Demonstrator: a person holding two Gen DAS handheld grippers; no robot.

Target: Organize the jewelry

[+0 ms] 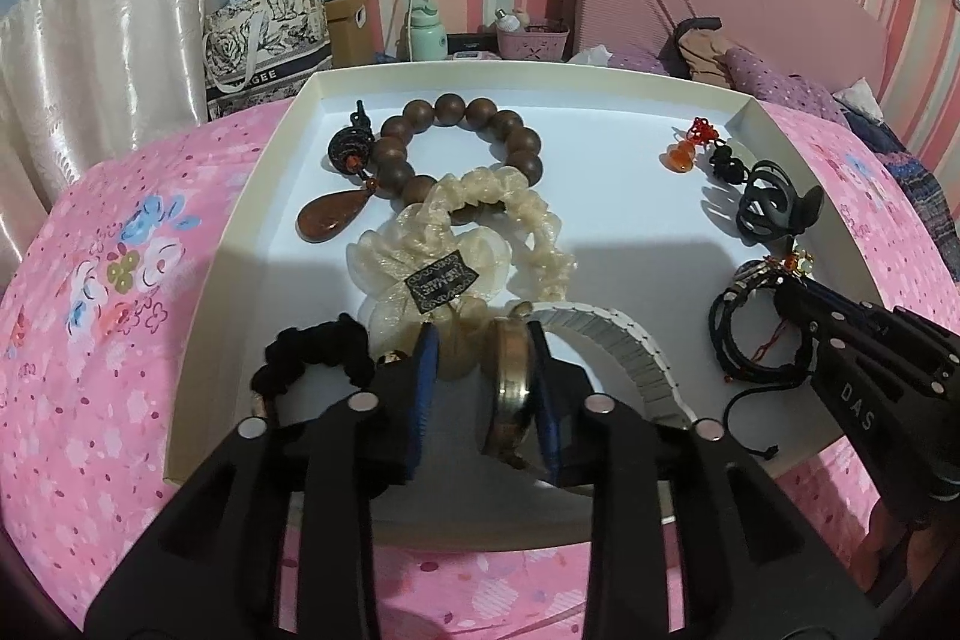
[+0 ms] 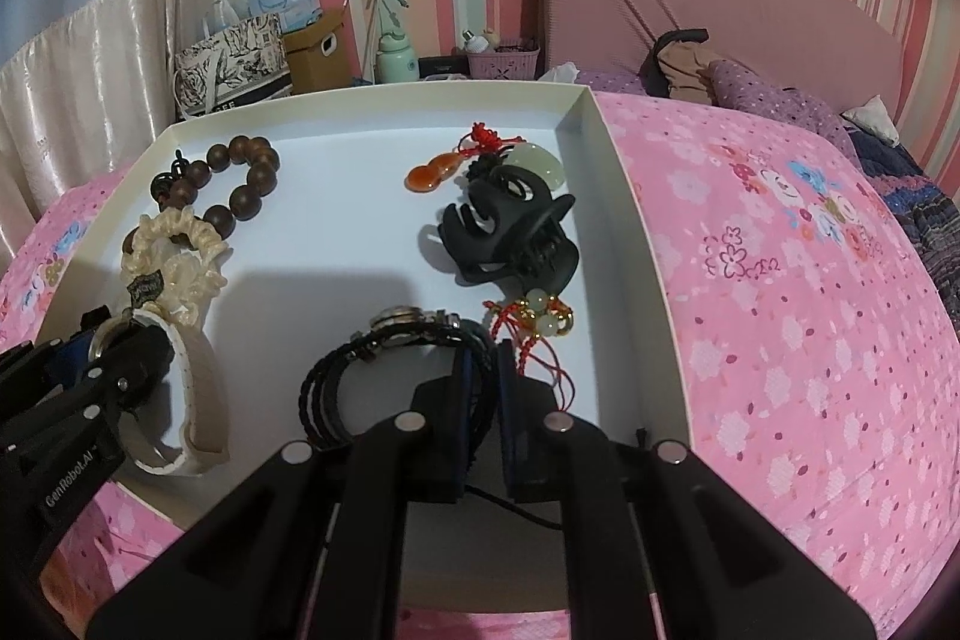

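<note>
The left hand-held gripper (image 1: 480, 376), jaws parted, seemingly straddles the round brass-cased, white-banded watch (image 1: 513, 388) at the shallow white tray's (image 1: 240, 196) near edge, while the right hand-held gripper (image 2: 487, 370) pinches braided black cord bracelets (image 2: 336, 388).

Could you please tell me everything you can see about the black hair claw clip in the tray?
The black hair claw clip looks like matte plastic, with two curved, cut-out jaws whose teeth interlock and a pinch lever at one end. It lies on its side, jaws closed, on the floor of the white tray, near its right wall. A pale green pendant on a red cord sits against its far side and a beaded red-cord charm at its near side. Neither hand-held gripper touches it.
</note>
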